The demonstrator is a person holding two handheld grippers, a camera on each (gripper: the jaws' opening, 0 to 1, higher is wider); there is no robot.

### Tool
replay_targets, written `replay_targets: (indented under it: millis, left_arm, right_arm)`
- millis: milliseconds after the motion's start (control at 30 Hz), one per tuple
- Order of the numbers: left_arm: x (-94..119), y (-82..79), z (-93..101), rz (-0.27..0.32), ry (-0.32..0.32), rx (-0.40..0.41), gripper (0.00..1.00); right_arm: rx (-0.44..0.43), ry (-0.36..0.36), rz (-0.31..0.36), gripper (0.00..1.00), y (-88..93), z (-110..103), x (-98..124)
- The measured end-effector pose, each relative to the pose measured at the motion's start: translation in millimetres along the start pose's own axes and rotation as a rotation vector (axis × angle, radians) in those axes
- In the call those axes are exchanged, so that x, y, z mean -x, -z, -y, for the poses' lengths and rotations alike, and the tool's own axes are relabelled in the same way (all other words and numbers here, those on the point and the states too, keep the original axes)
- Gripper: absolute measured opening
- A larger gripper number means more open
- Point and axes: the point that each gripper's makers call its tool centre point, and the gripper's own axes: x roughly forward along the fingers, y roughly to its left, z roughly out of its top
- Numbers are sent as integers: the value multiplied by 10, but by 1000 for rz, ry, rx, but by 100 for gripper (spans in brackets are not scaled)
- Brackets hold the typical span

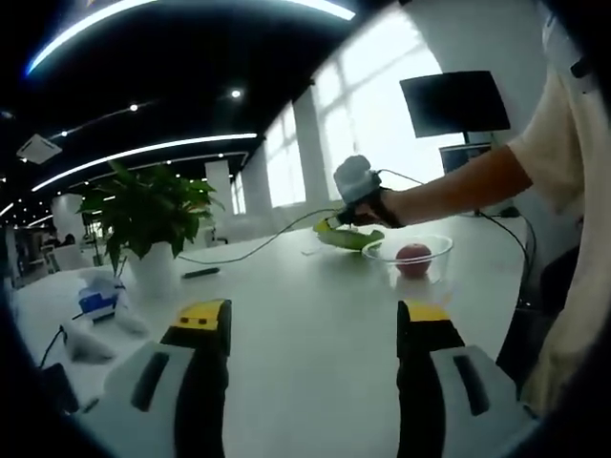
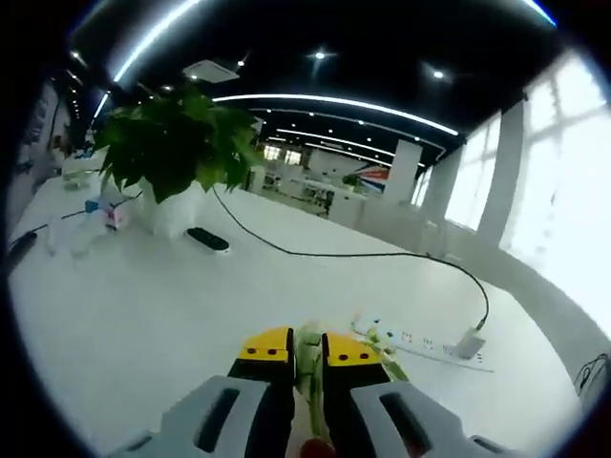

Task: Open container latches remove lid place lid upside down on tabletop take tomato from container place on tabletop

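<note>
In the left gripper view, a clear bowl-shaped container (image 1: 425,250) stands on the white table with a red tomato (image 1: 412,256) inside it. Just left of it, the right gripper (image 1: 329,226), held in a person's hand, is shut on the green lid (image 1: 351,239), which hangs tilted beside the container's rim. In the right gripper view, the right gripper (image 2: 307,351) has its yellow-tipped jaws pinched on the lid's green edge (image 2: 307,374). My left gripper (image 1: 313,320) is open and holds nothing, low over the table well short of the container.
A potted plant (image 1: 148,215) (image 2: 177,143) stands on the white table (image 1: 305,305) with a black remote (image 1: 200,273) (image 2: 207,239) beside it. A power strip (image 2: 420,345) and black cable (image 2: 382,256) lie further along. Small items (image 1: 95,301) sit at the left. A dark monitor (image 1: 453,103) stands beyond.
</note>
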Motion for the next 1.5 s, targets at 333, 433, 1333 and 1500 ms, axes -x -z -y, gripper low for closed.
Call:
replay_targets:
  millis: [333, 433, 1333, 1500]
  left_arm:
    - [36, -19, -1, 3, -3, -1, 65]
    - [37, -27, -9, 6, -3, -1, 65]
    - [-105, -163, 103, 21, 26, -2, 66]
    - [-145, -199, 158, 25, 42, -7, 66]
  right_arm:
    - [-56, -48, 46, 9, -214, -122, 53]
    - [-58, -47, 67, 11, -290, -65, 124]
    - [-93, -64, 215, 17, -803, 388, 751]
    - [-96, -53, 232, 17, -852, 540, 806]
